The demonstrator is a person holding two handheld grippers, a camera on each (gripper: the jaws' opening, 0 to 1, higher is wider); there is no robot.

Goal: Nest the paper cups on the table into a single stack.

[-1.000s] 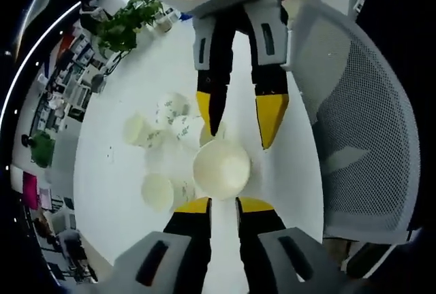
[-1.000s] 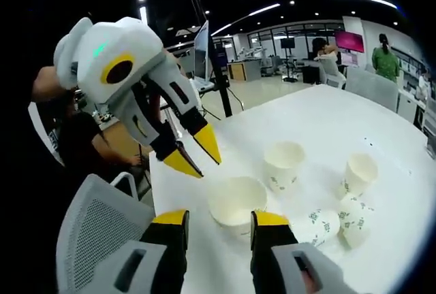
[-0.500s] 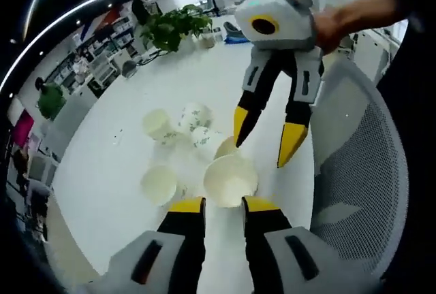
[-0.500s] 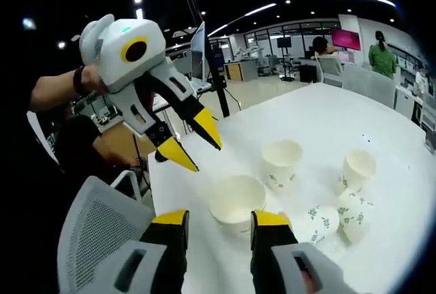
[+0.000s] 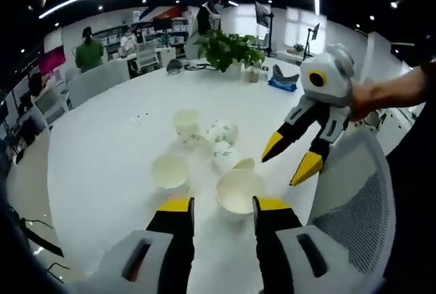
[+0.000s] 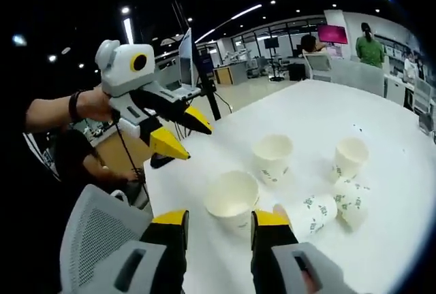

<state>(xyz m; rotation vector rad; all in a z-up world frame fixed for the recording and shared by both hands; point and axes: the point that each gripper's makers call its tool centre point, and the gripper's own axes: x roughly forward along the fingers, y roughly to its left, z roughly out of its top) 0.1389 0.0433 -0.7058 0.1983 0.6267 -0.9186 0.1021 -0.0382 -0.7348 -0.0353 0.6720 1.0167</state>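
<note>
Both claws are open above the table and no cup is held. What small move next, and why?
Probably lower the right claw onto the nearest upright cup and close on its rim. It stands right between that claw's open tips, while the left claw hangs open off to the side, above the table edge. The other cups are farther away, two lying tipped.

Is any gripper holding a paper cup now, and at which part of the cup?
Nothing is held. The left gripper and the right gripper are both open in the air, apart from the upright paper cup on the white table.
</note>
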